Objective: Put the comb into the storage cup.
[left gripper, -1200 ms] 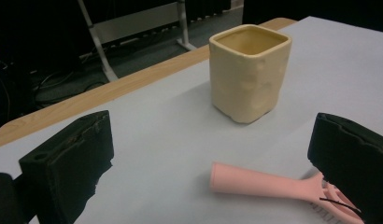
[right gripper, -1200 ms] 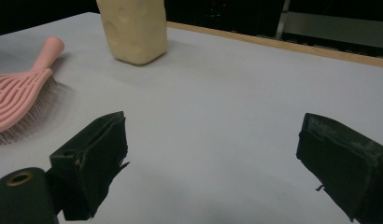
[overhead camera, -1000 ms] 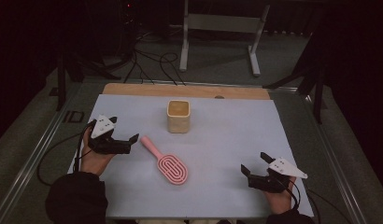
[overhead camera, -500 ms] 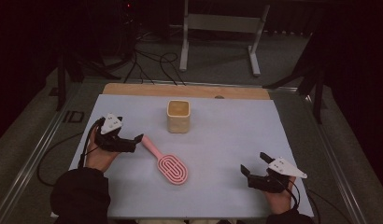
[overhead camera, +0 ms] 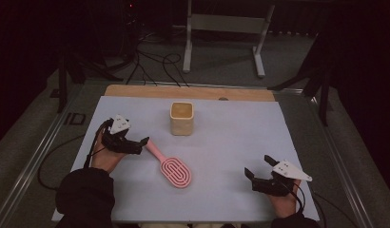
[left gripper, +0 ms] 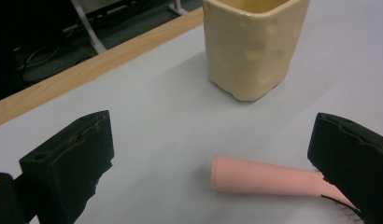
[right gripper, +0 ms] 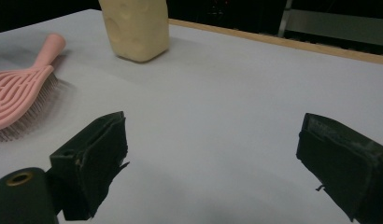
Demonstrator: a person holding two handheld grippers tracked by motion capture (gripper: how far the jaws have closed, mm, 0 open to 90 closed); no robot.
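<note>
high: left gripper (overhead camera: 141, 144) spread wide at the pink hairbrush (overhead camera: 170, 167) handle, mid-left, lining up a grab | left gripper view: handle tip between empty jaws, cream cup (left gripper: 251, 44) beyond | right gripper view: right gripper (right gripper: 217, 163) wide open, empty, parked near-right

Table (overhead camera: 240, 142) with pink hairbrush (overhead camera: 171, 168), cream cup (overhead camera: 181, 118)

The high view looks forward and down over the whole desk (overhead camera: 231, 142) from the near side. The left gripper view sits low and close, facing the cup (left gripper: 250, 46) and brush handle (left gripper: 264, 179). The right gripper view, low at the near right, faces far-left; all three share the cup and brush.
</note>
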